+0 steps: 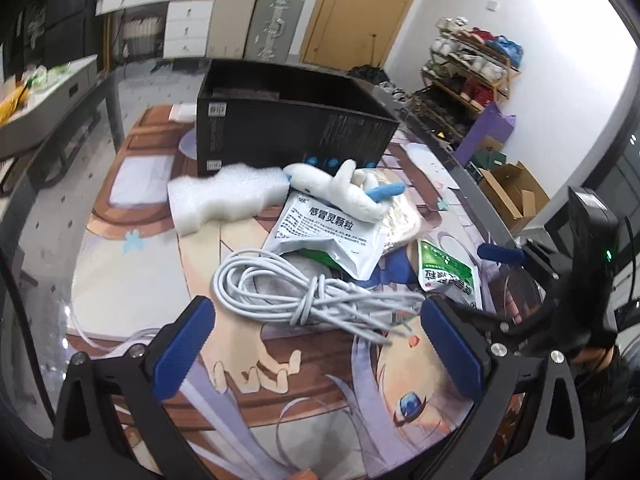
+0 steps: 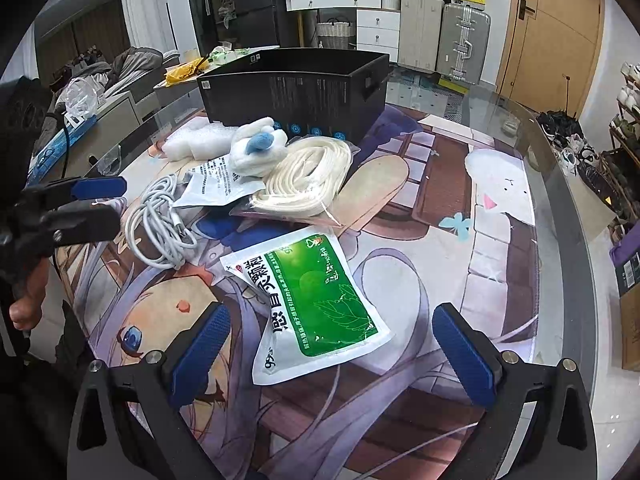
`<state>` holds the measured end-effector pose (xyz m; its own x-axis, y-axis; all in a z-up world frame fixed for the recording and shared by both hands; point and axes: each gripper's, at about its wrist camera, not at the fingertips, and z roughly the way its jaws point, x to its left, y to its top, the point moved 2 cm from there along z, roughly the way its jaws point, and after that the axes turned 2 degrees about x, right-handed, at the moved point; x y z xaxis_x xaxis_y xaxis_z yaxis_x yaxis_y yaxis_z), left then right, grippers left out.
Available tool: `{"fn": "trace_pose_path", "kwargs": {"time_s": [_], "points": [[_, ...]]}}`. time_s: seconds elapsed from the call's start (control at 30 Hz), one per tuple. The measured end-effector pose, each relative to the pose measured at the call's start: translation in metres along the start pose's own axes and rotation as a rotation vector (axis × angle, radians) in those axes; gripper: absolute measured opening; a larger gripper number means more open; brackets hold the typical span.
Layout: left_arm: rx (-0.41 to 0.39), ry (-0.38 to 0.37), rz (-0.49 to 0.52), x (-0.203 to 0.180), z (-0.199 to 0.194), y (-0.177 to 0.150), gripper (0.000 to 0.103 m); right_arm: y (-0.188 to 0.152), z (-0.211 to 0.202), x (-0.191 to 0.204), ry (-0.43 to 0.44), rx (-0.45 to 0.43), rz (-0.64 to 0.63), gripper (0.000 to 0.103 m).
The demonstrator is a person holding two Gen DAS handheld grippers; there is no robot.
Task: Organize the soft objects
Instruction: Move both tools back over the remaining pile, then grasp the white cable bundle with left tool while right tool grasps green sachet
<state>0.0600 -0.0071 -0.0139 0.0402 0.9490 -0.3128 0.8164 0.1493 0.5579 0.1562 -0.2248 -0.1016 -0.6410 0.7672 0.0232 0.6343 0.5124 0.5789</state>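
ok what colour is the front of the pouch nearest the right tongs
Mostly green with a white border and white lettering; the pouch shows best in the right wrist view, lying before the open right tongs.

Black open cardboard box (image 2: 296,92) is sitting at the back; white plush toy (image 2: 258,148) is lying before it on the silver printed pouch (image 2: 218,184); grey coiled cable (image 1: 296,292) is lying before my left gripper (image 1: 320,348).

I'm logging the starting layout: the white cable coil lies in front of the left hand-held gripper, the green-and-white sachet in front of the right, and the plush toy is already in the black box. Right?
Not quite. The plush toy is not in the black box; the left wrist view shows it on the table in front of the box, on the pile. The white cable coil before the left hand-held gripper and the green-and-white sachet before the right hand-held gripper are correct.
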Motion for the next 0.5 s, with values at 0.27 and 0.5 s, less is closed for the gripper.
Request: {"fn": "trace_pose_path", "kwargs": {"time_s": [0.27,0.5], "points": [[0.051,-0.018,-0.091,-0.002,0.023,0.008,0.103,-0.001,0.008,0.007,-0.011,0.014,-0.027,0.103],[0.049,0.055,-0.082,-0.009,0.036,0.016,0.103,0.003,0.011,0.012,0.007,0.000,-0.036,0.102]]}}
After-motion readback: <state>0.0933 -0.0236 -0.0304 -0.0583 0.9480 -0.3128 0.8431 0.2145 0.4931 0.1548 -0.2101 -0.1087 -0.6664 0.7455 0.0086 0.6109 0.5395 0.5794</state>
